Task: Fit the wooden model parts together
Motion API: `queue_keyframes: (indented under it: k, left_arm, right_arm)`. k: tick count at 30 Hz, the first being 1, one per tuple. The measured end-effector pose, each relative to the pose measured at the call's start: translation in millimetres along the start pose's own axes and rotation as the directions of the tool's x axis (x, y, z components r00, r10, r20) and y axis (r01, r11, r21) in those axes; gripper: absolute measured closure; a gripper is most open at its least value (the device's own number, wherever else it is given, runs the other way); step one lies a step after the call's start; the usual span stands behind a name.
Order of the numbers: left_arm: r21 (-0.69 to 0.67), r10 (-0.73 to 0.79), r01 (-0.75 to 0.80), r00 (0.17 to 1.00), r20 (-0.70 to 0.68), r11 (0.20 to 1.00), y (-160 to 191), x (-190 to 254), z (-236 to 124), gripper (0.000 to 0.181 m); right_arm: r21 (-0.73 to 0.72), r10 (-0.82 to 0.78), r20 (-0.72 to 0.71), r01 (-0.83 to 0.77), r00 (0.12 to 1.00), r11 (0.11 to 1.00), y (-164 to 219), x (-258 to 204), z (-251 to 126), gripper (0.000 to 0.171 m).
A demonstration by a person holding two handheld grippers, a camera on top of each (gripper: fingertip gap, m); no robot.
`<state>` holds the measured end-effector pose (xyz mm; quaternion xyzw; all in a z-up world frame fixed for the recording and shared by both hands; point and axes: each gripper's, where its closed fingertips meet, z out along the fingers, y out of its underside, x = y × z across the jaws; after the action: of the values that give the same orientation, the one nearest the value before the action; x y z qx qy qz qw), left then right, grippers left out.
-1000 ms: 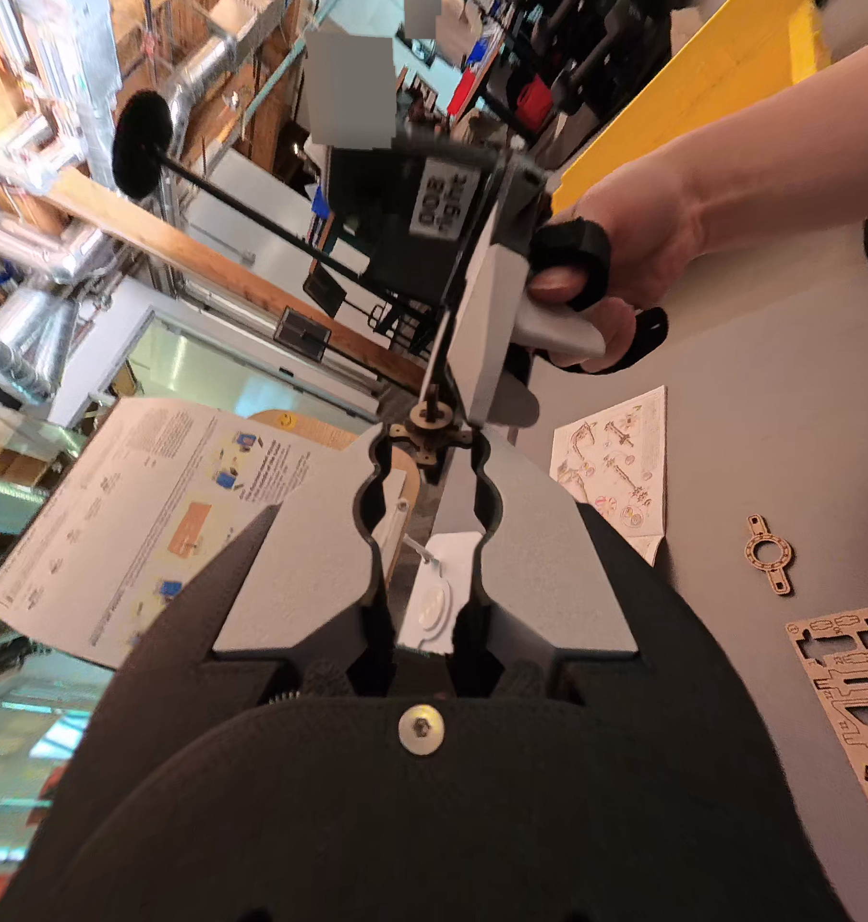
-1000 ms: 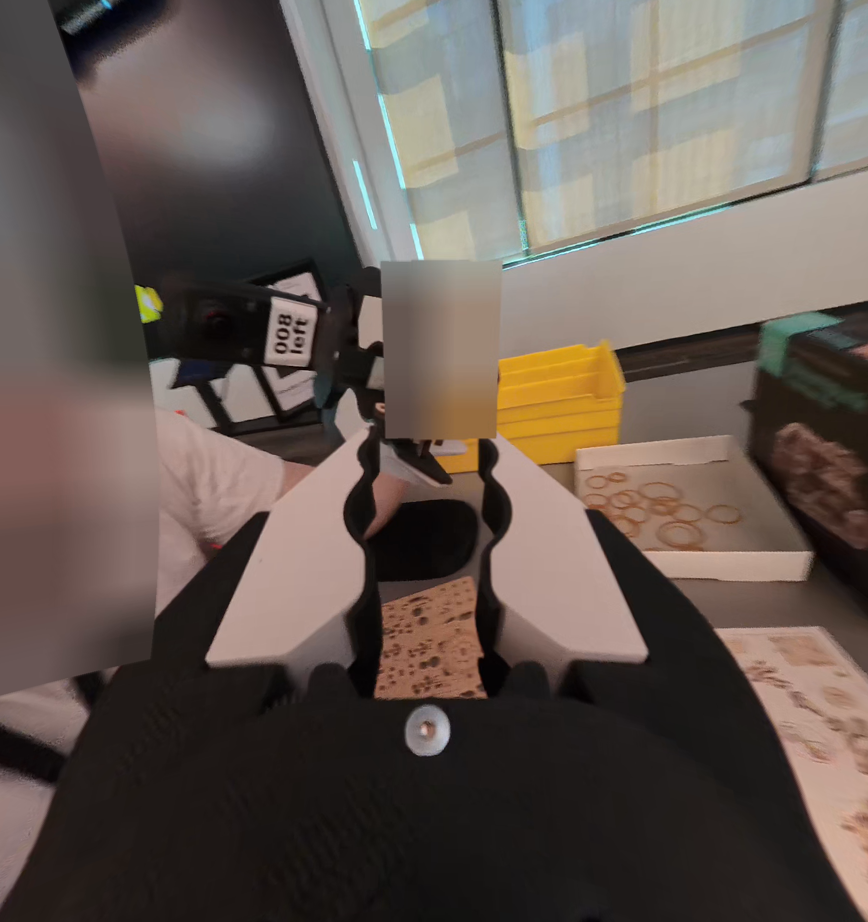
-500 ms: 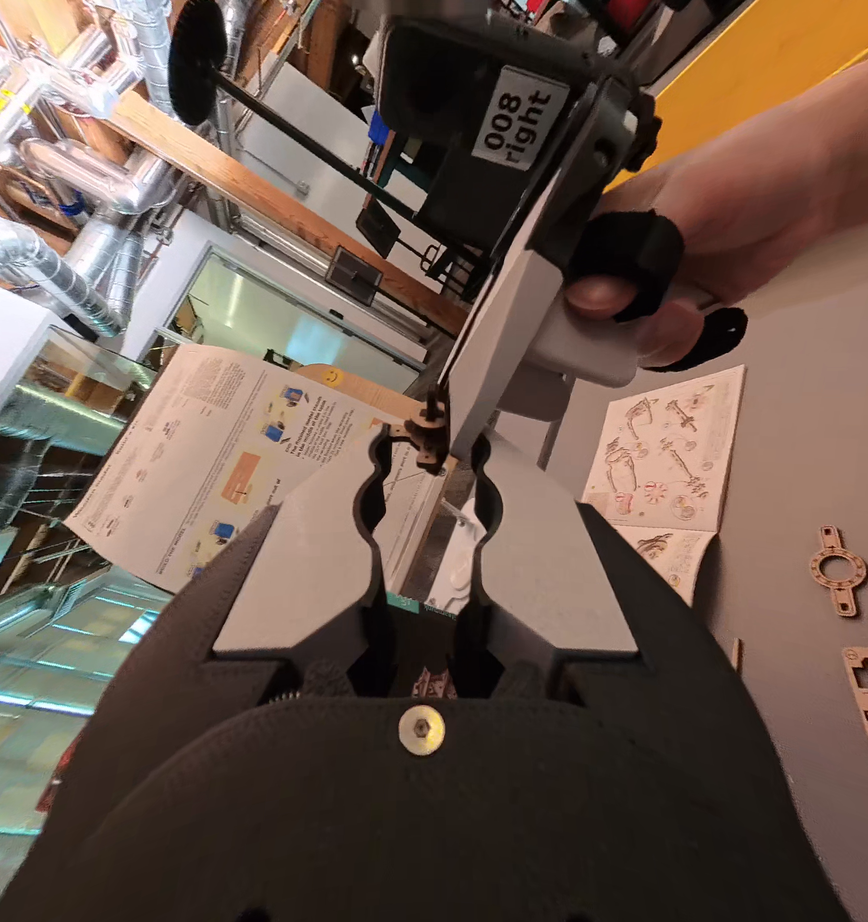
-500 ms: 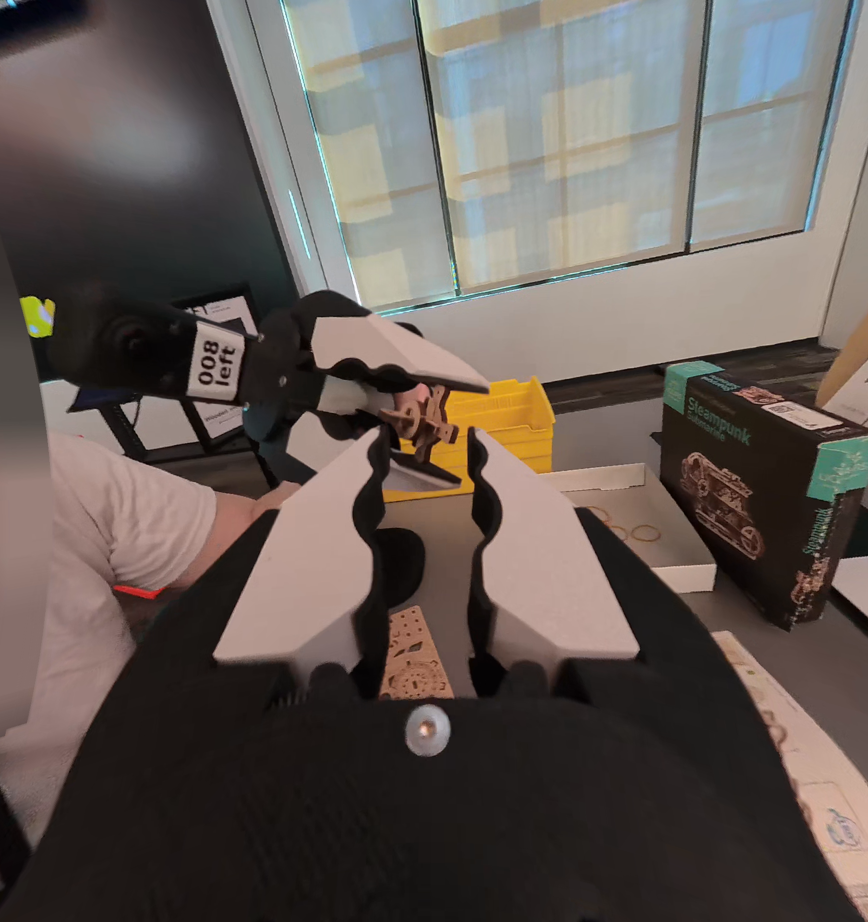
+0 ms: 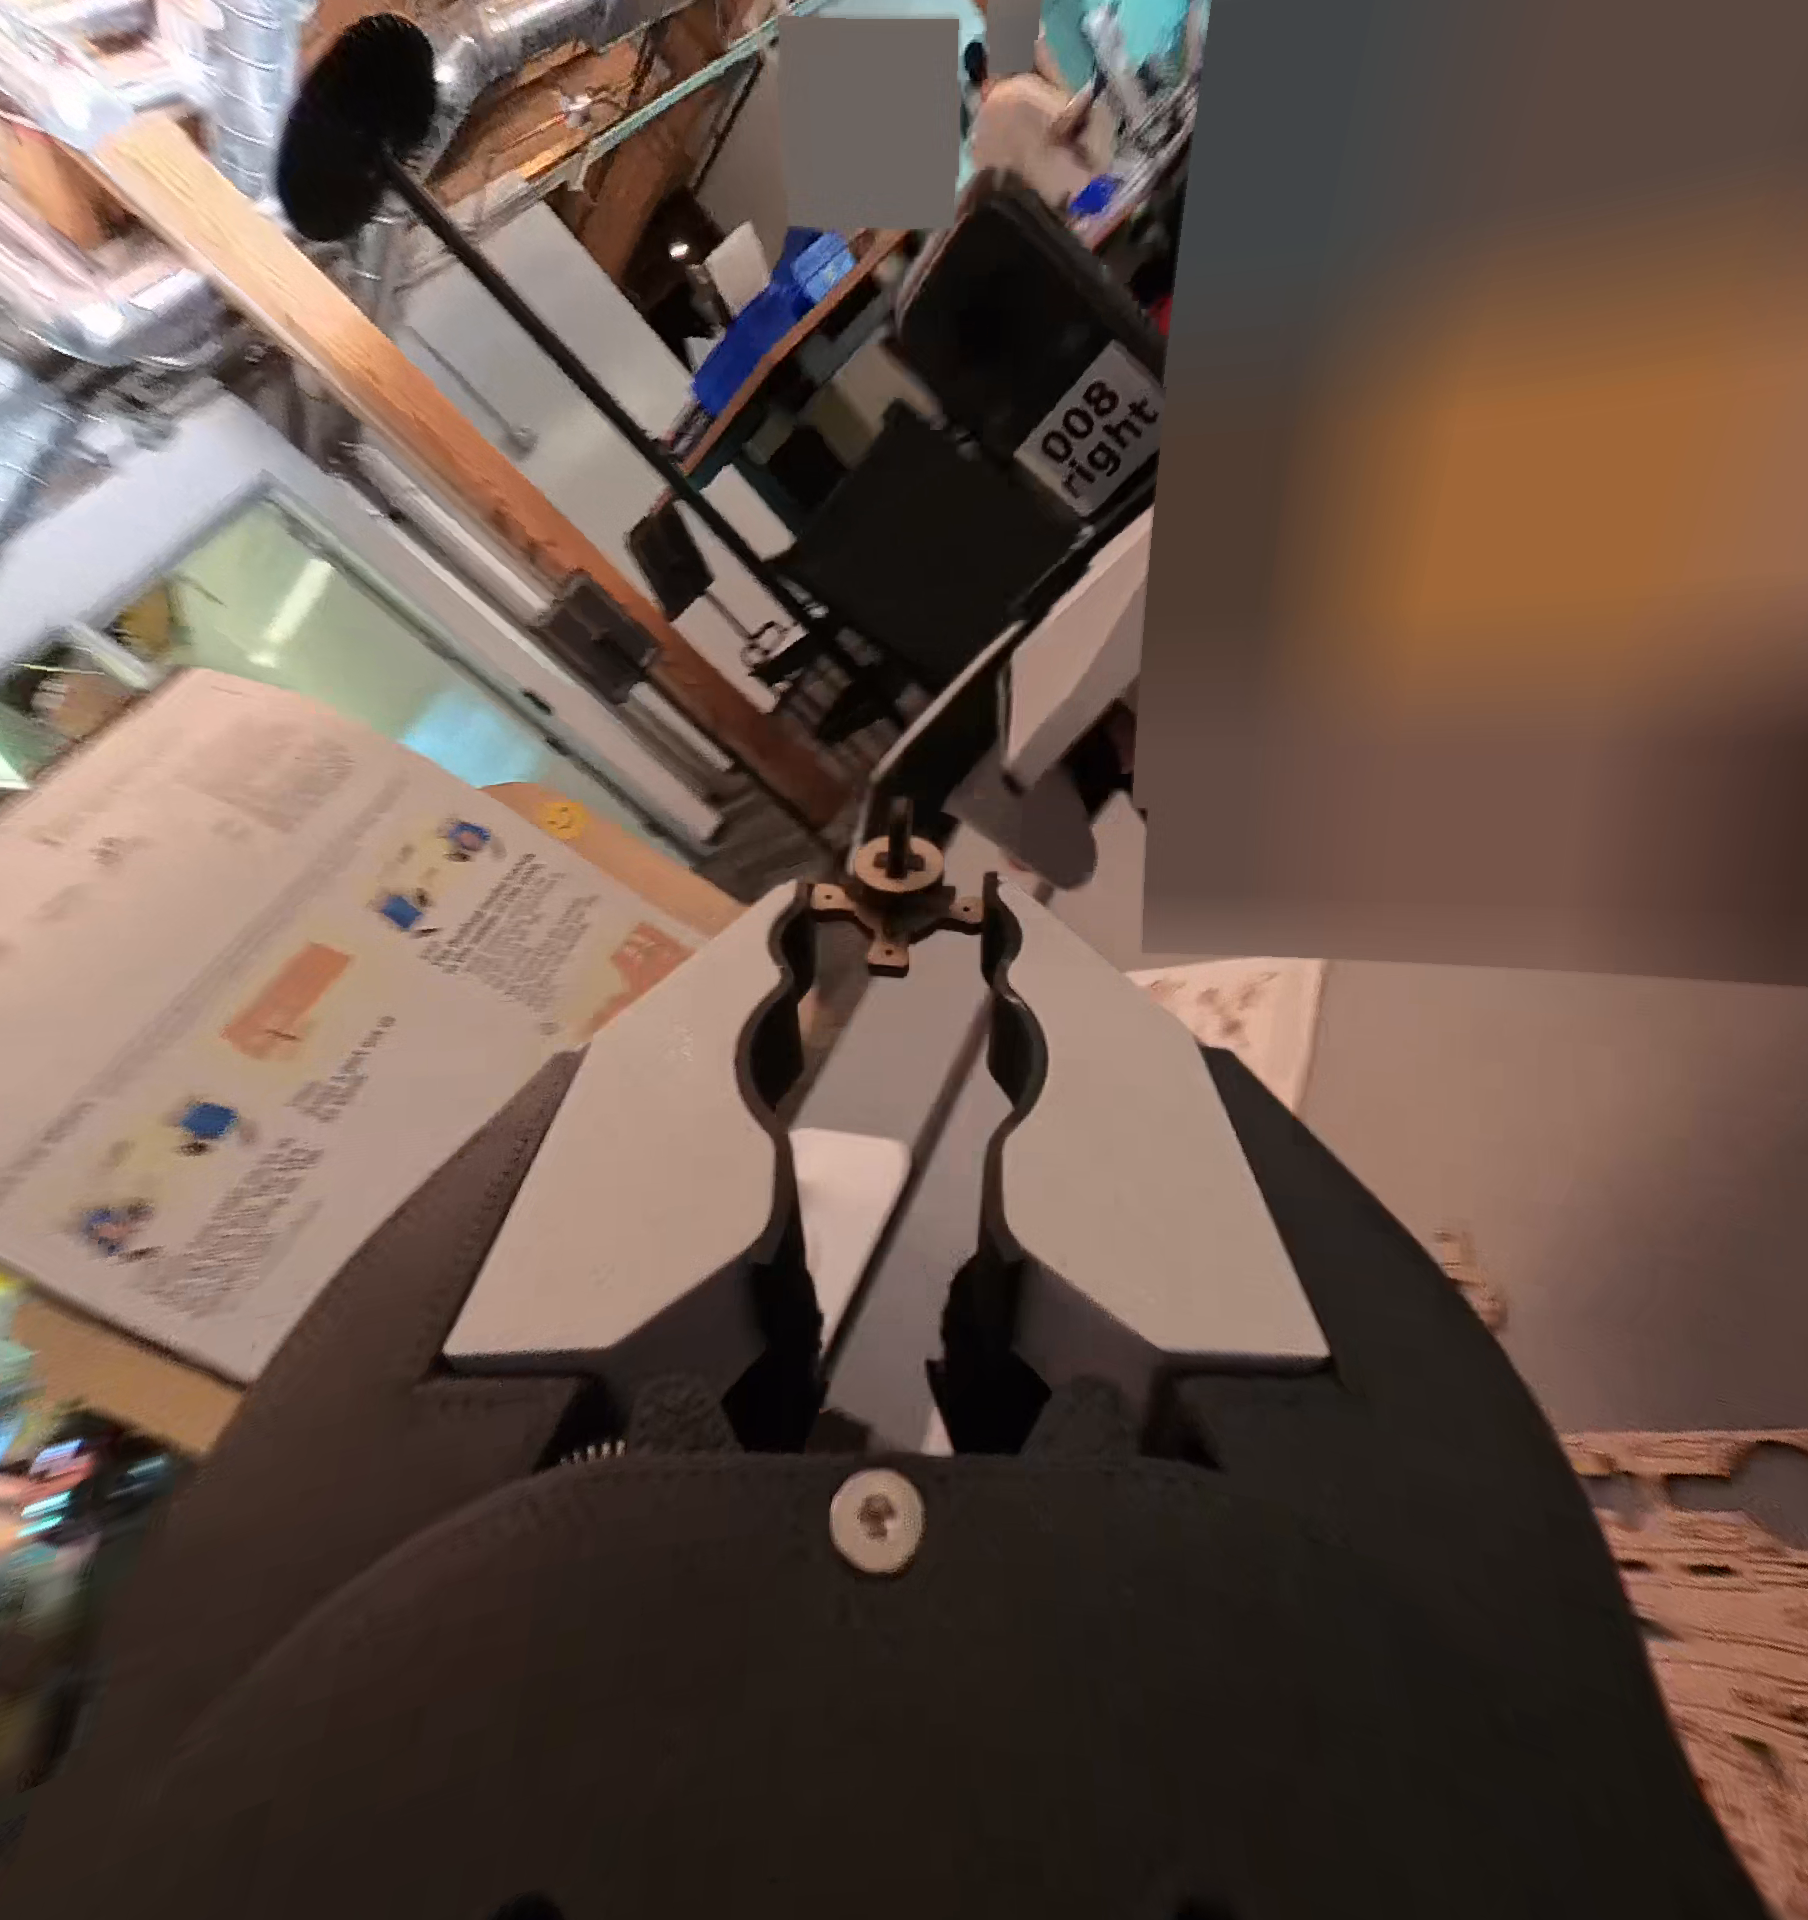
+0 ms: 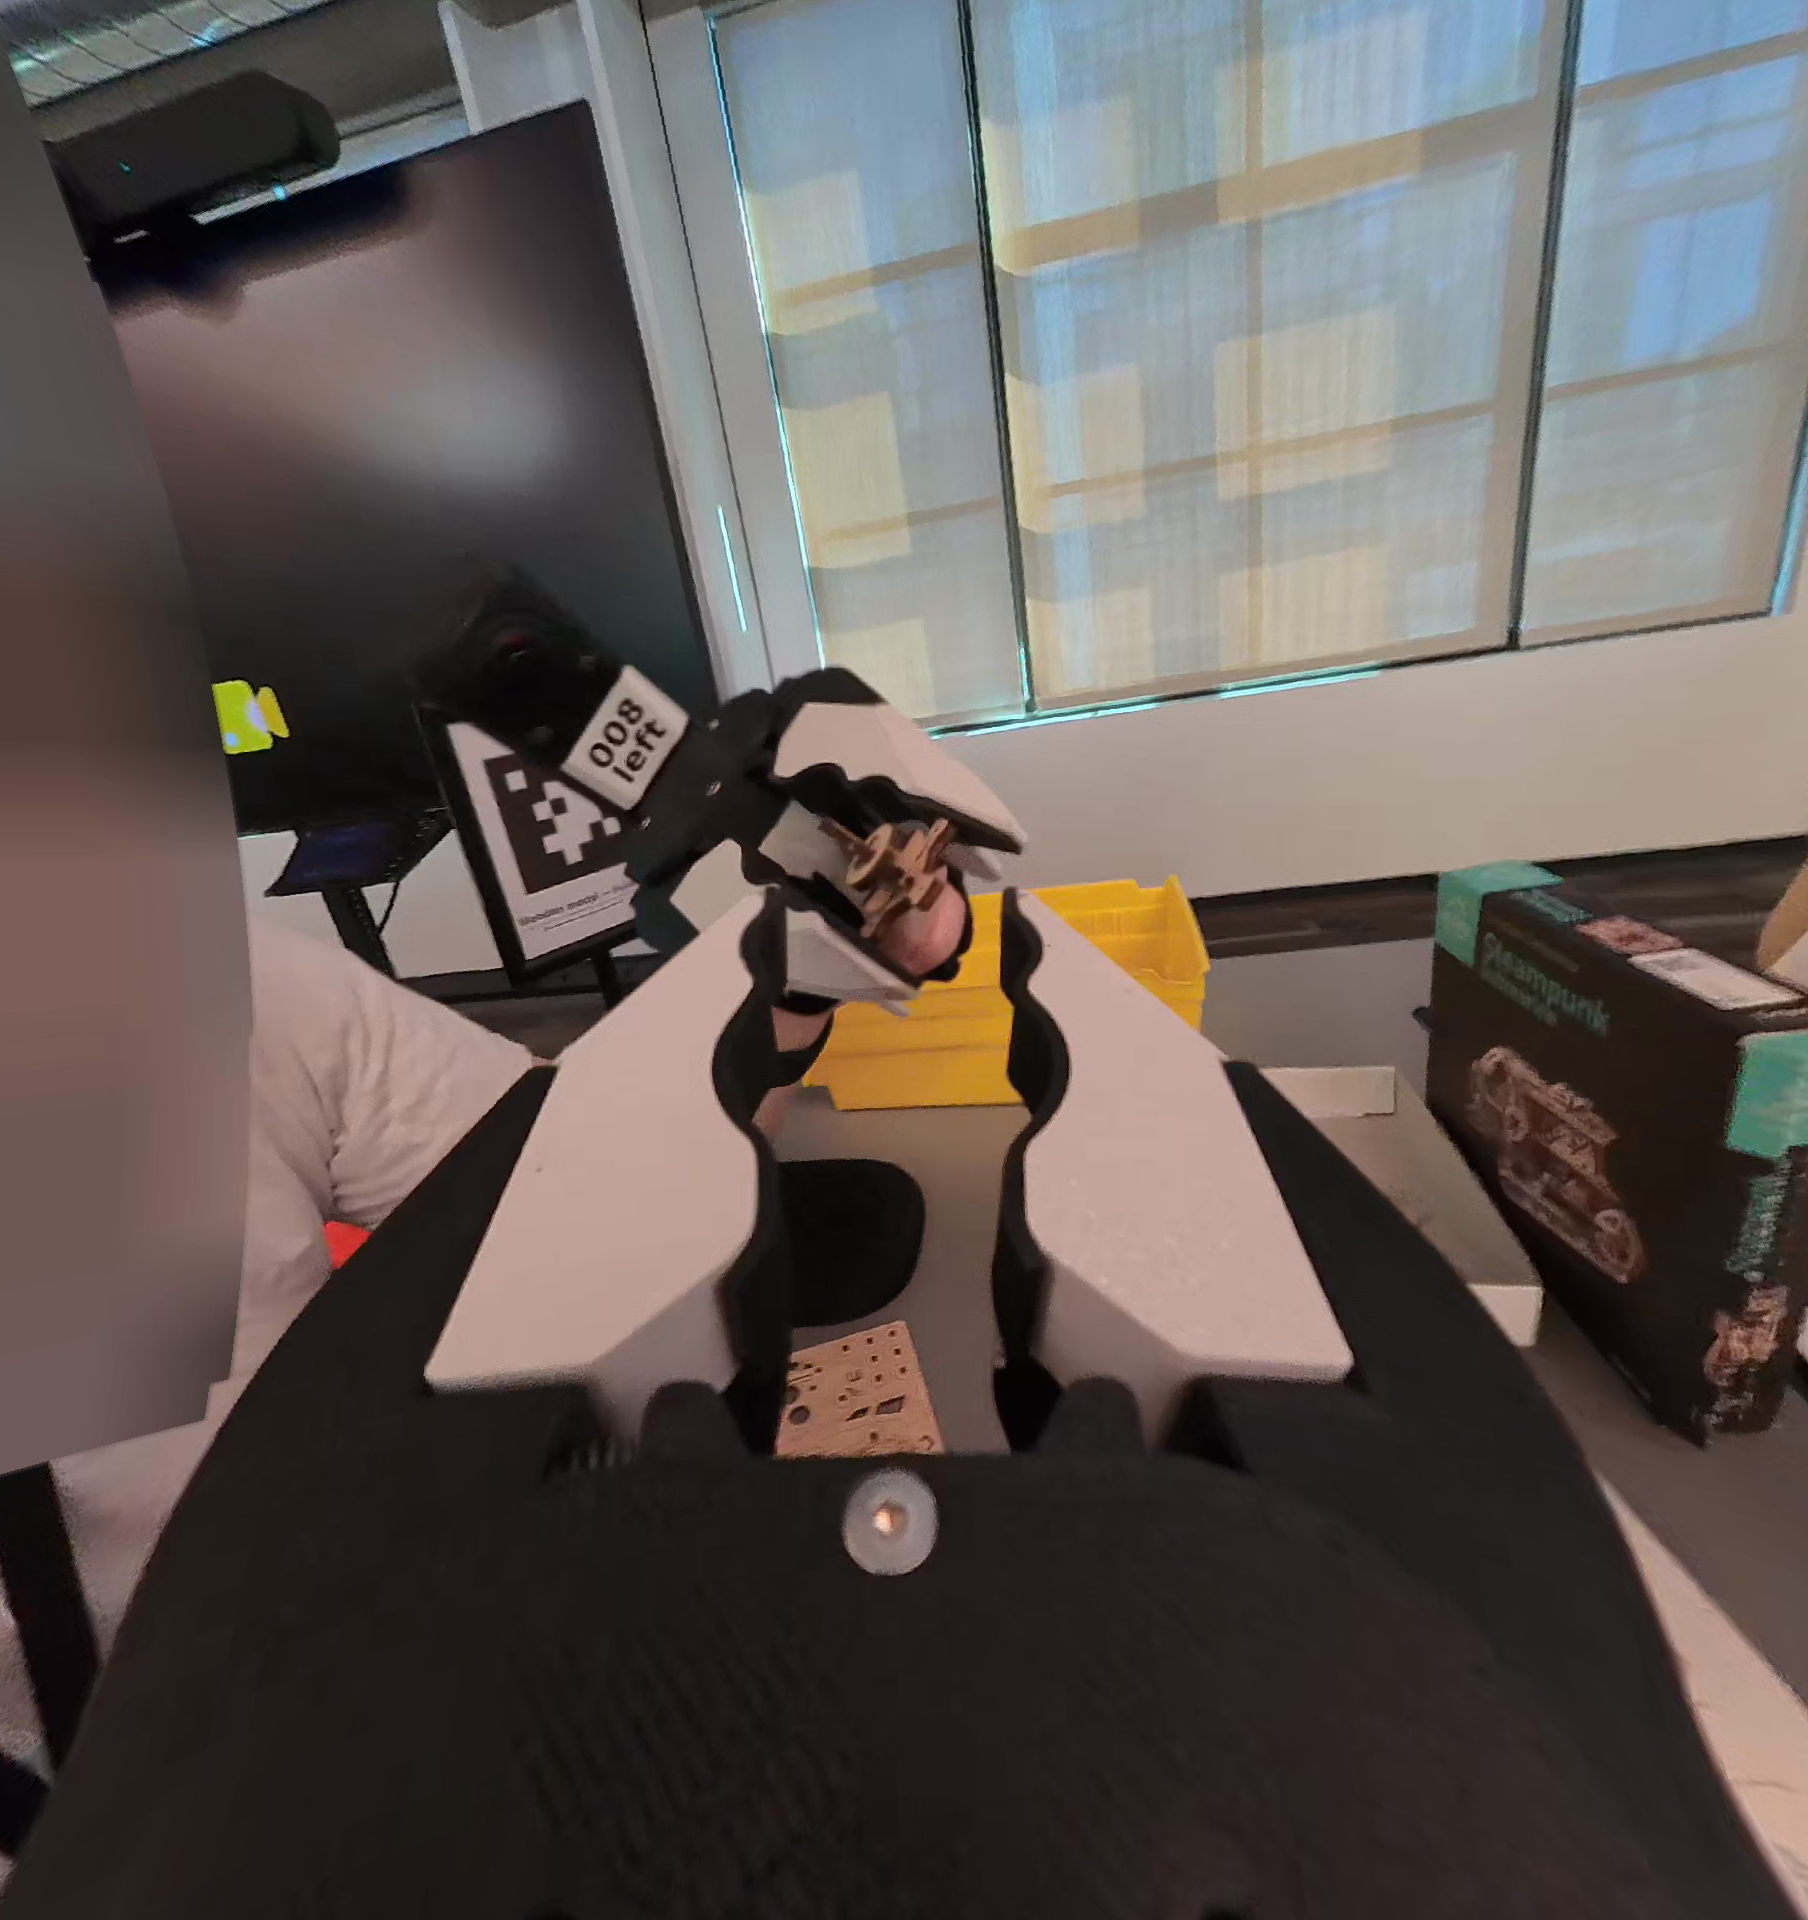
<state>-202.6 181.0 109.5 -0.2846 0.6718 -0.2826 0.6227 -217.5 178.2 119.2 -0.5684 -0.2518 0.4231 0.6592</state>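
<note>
My left gripper (image 5: 895, 902) is shut on a small wooden assembly (image 5: 887, 909), a cross-shaped piece with a ring and a short shaft on top, gripped by its side arms at the fingertips. My right gripper (image 6: 889, 904) is open and empty. Its fingers stand wide apart. In the right wrist view the left gripper (image 6: 884, 862) holds the wooden assembly (image 6: 895, 868) in the air just beyond my right fingertips. In the left wrist view the right gripper (image 5: 967, 727) hangs close above the assembly's shaft, seen edge on.
A wooden parts sheet (image 5: 1731, 1579) lies on the grey table (image 5: 1565, 1195), also seen between my right fingers (image 6: 858, 1392). Yellow bins (image 6: 1097, 987), a white tray (image 6: 1451, 1226) and a black kit box (image 6: 1627, 1122) stand behind. A printed sheet (image 5: 256, 997) is at the left. Only a small space, under 4 cm, lies between the two pairs of fingers.
The left gripper with the assembly has moved up to the middle of the right wrist view, just past the right fingertips. The right gripper has drawn back a little and stays open.
</note>
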Motion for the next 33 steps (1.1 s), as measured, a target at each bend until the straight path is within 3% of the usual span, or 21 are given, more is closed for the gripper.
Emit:
queue_keyframes:
  k: [4,7,11,16,22,27,33]
  left_arm:
    - [0.066,-0.162,0.173,0.976,-0.148,0.983,-7,6,-7,0.151]
    - [0.106,-0.234,0.265,0.943,-0.239,0.958,-14,9,-13,0.151]
    - [0.107,-0.305,0.366,0.878,-0.369,0.925,-16,16,-21,0.151]
    - [0.128,-0.383,0.497,0.786,-0.486,0.858,-24,16,-30,0.151]
    - [0.067,-0.404,0.475,0.806,-0.432,0.877,-6,7,-30,0.152]
    - [0.015,-0.437,0.474,0.824,-0.361,0.881,11,-10,-36,0.151]
    - [-0.098,-0.458,0.45,0.839,-0.293,0.888,37,-18,-38,0.151]
  right_arm:
    - [0.017,-0.138,-0.072,0.14,0.988,0.99,-15,4,-20,0.133]
    - [-0.051,-0.229,-0.034,0.228,0.973,0.972,-10,-6,-26,0.135]
    - [-0.206,-0.318,0.013,0.314,0.948,0.927,17,-7,-34,0.137]
    - [-0.376,-0.251,0.046,0.249,0.967,0.892,66,14,-47,0.132]
    - [-0.622,-0.12,0.042,0.12,0.992,0.774,151,39,-65,0.119]
    - [-0.797,-0.039,0.07,0.08,0.997,0.599,215,38,-90,0.13]
    - [-0.896,-0.051,0.094,0.107,0.994,0.43,250,41,-101,0.141]
